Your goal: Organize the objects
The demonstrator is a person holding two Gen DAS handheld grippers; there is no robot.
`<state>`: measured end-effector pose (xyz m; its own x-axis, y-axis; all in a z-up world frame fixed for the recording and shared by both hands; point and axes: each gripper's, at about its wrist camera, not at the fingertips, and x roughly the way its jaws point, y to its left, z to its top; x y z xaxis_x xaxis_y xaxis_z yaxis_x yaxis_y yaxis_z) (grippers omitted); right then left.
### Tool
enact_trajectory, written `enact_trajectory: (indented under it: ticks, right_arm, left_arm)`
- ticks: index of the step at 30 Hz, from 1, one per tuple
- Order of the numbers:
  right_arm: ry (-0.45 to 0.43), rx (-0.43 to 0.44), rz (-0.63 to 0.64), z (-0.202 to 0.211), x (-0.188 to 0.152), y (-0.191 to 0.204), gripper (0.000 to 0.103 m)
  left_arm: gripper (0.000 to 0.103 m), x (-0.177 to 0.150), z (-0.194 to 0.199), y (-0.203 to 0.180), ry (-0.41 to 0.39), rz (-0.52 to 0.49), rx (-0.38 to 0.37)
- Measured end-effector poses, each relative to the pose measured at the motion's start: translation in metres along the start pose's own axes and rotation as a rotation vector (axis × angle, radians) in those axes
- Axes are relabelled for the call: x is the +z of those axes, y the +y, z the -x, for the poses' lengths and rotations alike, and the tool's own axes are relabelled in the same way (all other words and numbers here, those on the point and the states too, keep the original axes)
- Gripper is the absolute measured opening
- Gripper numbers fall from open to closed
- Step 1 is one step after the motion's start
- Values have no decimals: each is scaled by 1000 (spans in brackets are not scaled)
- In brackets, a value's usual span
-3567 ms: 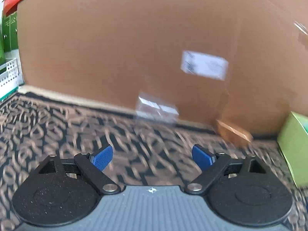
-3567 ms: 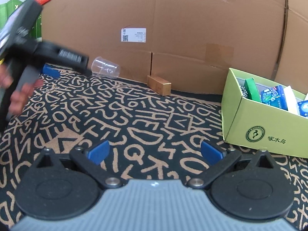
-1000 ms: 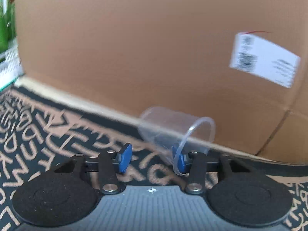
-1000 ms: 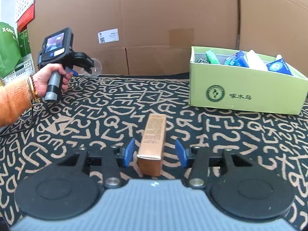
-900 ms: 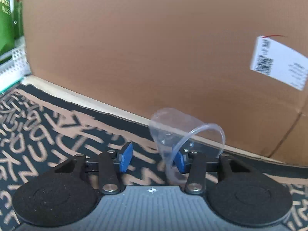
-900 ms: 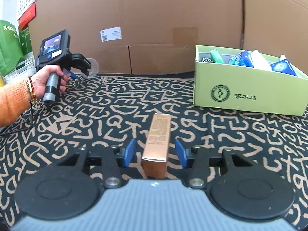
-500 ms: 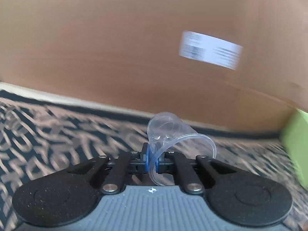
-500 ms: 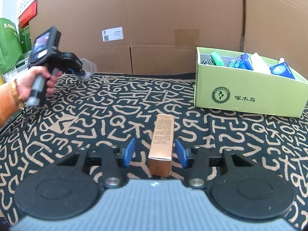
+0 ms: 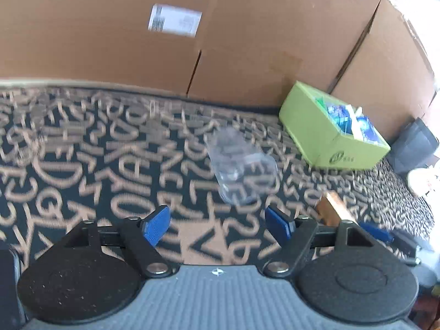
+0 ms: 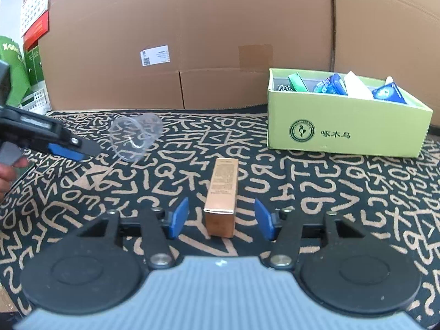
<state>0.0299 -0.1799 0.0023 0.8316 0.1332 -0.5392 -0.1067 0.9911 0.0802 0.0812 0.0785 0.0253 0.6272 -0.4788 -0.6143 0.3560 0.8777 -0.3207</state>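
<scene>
Ahead of my left gripper (image 9: 217, 224) the clear cup (image 9: 242, 169) is free of the jaws, blurred, lying beyond the blue pads (image 9: 155, 224) with none of them touching it. Those jaws have just been opening and stand wide apart with nothing between them. From the right wrist view the cup (image 10: 136, 136) appears tilted, mouth toward the camera, just past the tip of the left gripper (image 10: 82, 148); I cannot tell whether it rests on the mat (image 10: 330, 192) or is off it.

My right gripper (image 10: 221, 218) has its jaws parted around the tan carton (image 10: 222, 189), which lies flat on the mat with its near end between the pads. A gap shows on each side, so nothing is clamped. These jaws have just been opening too.

At the far right the green box (image 10: 343, 126) sits on the mat against the cardboard wall (image 10: 192, 41), already loaded with packets. Both cup and carton are well apart from it.
</scene>
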Motion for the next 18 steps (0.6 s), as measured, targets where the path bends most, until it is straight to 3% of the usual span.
enact_trajectory:
  ticks: [2, 6, 11, 13, 16, 18]
  right_arm:
    - [-8, 8, -15, 1, 1, 1, 53]
    - [-19, 16, 8, 6, -1, 7, 53]
    - [-7, -2, -4, 9, -5, 3, 53]
    - [-6, -6, -12, 8, -6, -1, 53]
    - [-2, -10, -21, 3, -5, -6, 53]
    - [-5, -2, -24, 0, -3, -8, 53]
  left_arm:
    - [84, 12, -3, -8, -28, 2, -9]
    - [84, 37, -36, -30, 2, 28, -54]
    - [84, 63, -85, -38, 74, 126, -3]
    - [84, 68, -102, -46, 138, 142, 0]
    - [69, 61, -116, -54, 196, 116, -43]
    - [64, 57, -116, -58, 205, 86, -64]
